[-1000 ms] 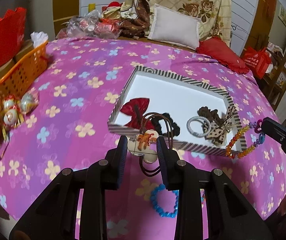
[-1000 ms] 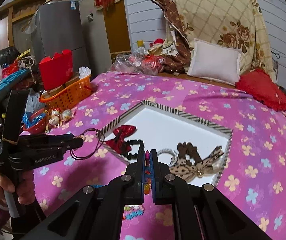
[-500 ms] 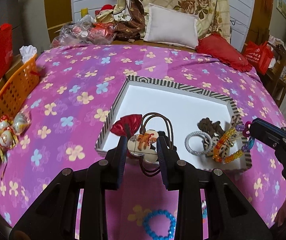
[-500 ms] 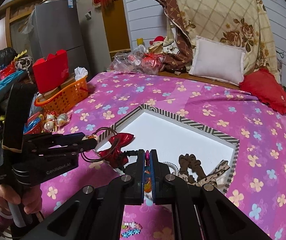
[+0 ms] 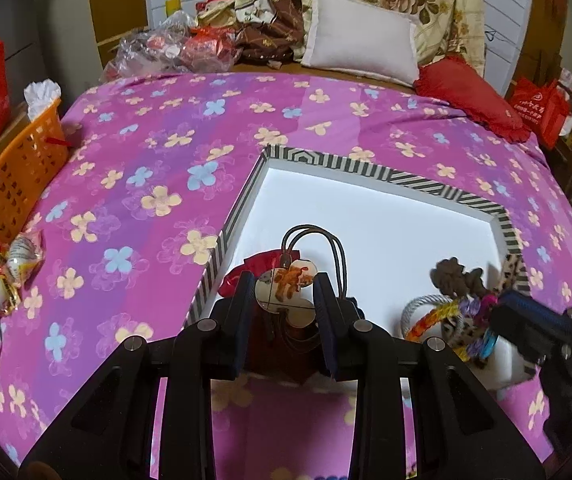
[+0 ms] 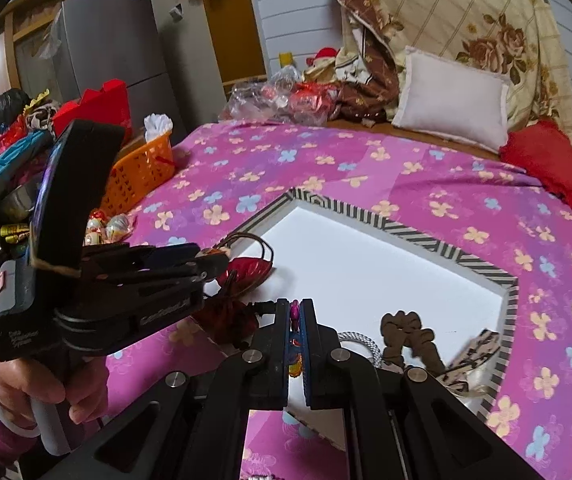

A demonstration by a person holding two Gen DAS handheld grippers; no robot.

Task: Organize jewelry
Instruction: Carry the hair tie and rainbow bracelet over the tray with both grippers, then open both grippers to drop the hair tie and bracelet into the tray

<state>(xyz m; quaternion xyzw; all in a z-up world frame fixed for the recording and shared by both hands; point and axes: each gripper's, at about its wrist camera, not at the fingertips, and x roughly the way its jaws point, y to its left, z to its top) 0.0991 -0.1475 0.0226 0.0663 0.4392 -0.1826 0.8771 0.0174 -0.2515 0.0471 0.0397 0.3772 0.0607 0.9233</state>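
1. The left hand-held gripper (image 5: 285, 300) was seen clenched on a hair tie with a round charm (image 5: 286, 290), held over the near left corner of the striped tray (image 5: 450, 194), above a red bow (image 5: 246, 270).
2. The right hand-held gripper (image 6: 295, 320) was seen closed tight on a beaded bracelet (image 5: 432, 316), poised over the tray's near right part, by a grey coil tie (image 6: 360, 340) and a brown scrunchie (image 6: 406, 330).
3. Both pieces were judged best lowered to bare white floor before release, so that loops were not tangled.
4. The bracelet's full length could not be made out; it was possibly draped over the rim.
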